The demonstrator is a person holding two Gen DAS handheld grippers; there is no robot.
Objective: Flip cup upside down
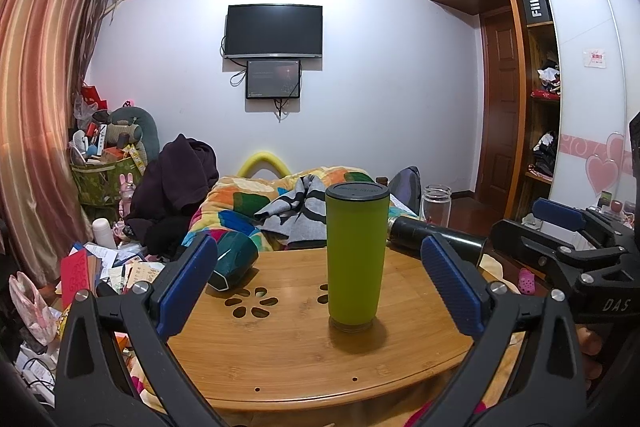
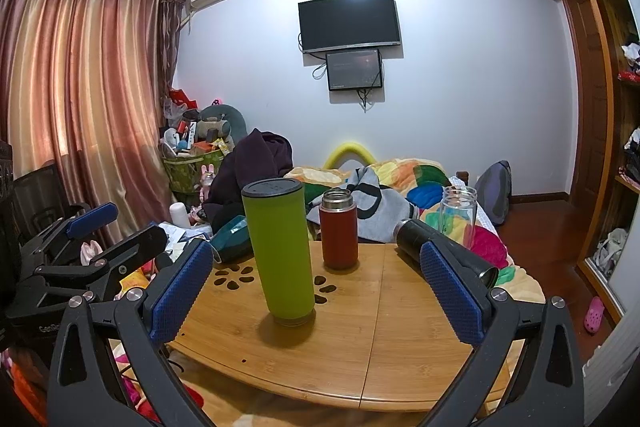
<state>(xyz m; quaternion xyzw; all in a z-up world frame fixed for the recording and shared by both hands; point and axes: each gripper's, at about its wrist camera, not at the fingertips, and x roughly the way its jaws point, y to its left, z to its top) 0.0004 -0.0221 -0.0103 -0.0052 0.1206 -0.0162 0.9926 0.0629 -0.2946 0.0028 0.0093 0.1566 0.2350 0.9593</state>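
Note:
A tall green cup (image 1: 356,255) with a dark end on top stands upright on the round wooden table (image 1: 304,359). It also shows in the right wrist view (image 2: 282,251). My left gripper (image 1: 320,283) is open, its blue pads wide apart on either side of the cup and nearer the camera. My right gripper (image 2: 316,287) is open too, with the cup between its pads but farther away. Neither gripper touches the cup. The right gripper also shows in the left wrist view (image 1: 560,219) at the right.
A red flask (image 2: 339,229) stands behind the green cup. A black flask (image 2: 440,247) lies on its side at the table's right. A dark teal cup (image 2: 232,237) lies at the left. A clear glass jar (image 2: 459,211) stands behind. A bed with a colourful quilt (image 2: 420,187) lies beyond.

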